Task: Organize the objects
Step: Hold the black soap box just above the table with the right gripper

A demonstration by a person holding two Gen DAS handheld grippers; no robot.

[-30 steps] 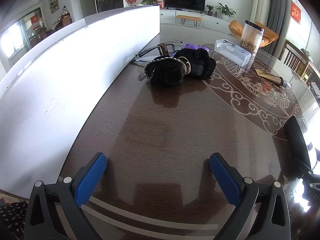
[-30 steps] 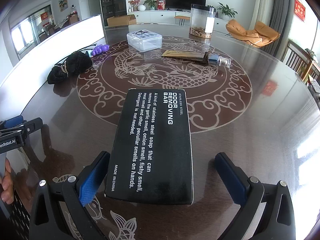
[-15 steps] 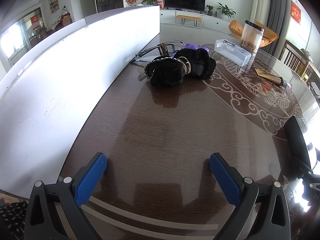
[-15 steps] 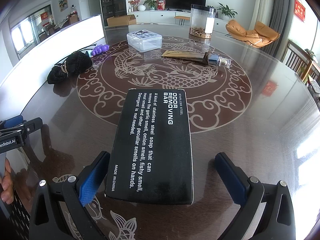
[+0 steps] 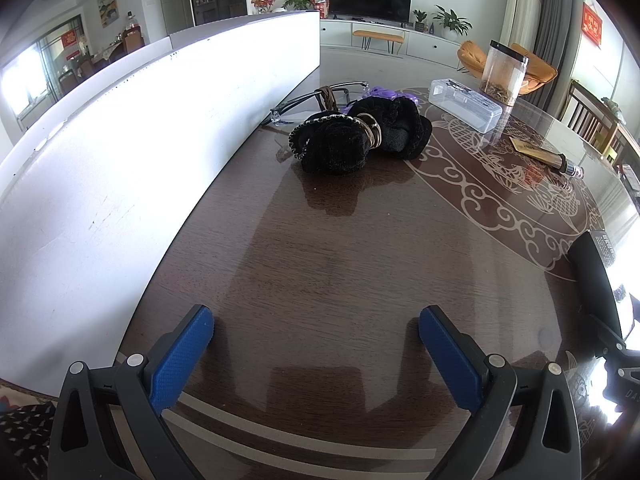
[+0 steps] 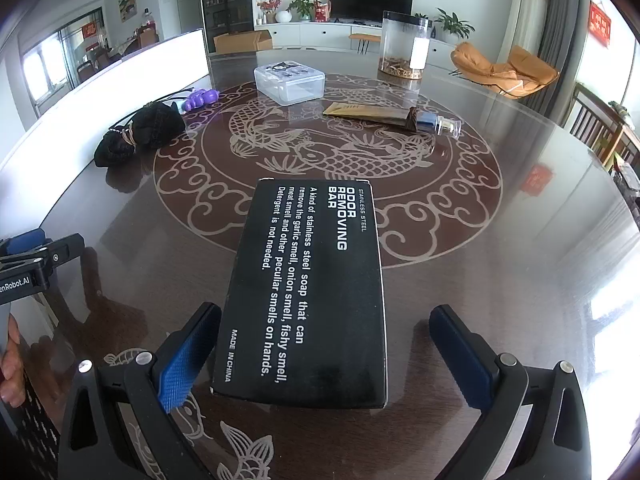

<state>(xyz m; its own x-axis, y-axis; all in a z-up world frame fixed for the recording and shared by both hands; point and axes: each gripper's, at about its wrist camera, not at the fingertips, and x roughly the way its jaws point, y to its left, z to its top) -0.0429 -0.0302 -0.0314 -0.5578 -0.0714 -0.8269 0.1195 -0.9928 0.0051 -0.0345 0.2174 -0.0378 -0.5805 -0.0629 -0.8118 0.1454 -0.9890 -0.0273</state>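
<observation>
Left wrist view: the left gripper (image 5: 316,344) hangs low over the dark wood bench (image 5: 320,264), blue fingers (image 5: 182,364) spread wide with nothing between them. A long white board (image 5: 132,152) runs along the left edge of the bench. Far centre lies a heap of black fuzzy hair ties (image 5: 356,140) with gold rings around it; glasses (image 5: 316,100) and a purple item (image 5: 384,94) sit behind the heap, partly hidden by it. Far right are a clear plastic box (image 5: 464,106), a tall clear jar (image 5: 502,74) and a gold tube (image 5: 540,154). The black box (image 5: 596,276) shows only as a dark sliver at the right edge, cut off.

Right wrist view: the right gripper (image 6: 324,352) has its fingers (image 6: 188,360) wide apart on either side of the near end of the black box (image 6: 308,292), which lies flat on the bench (image 6: 500,280), printed "ODOR REMOVING BAR". The left finger is just beside the box edge; contact cannot be judged. The right finger stands clear of it. Far left are the hair ties (image 6: 140,134) and the purple item (image 6: 200,99); beyond the box are the plastic box (image 6: 290,82), the gold tube (image 6: 376,114) and the jar (image 6: 404,46). The left gripper (image 6: 32,264) enters at the left edge, mostly cut off, with part of a hand (image 6: 12,364) below it.
</observation>
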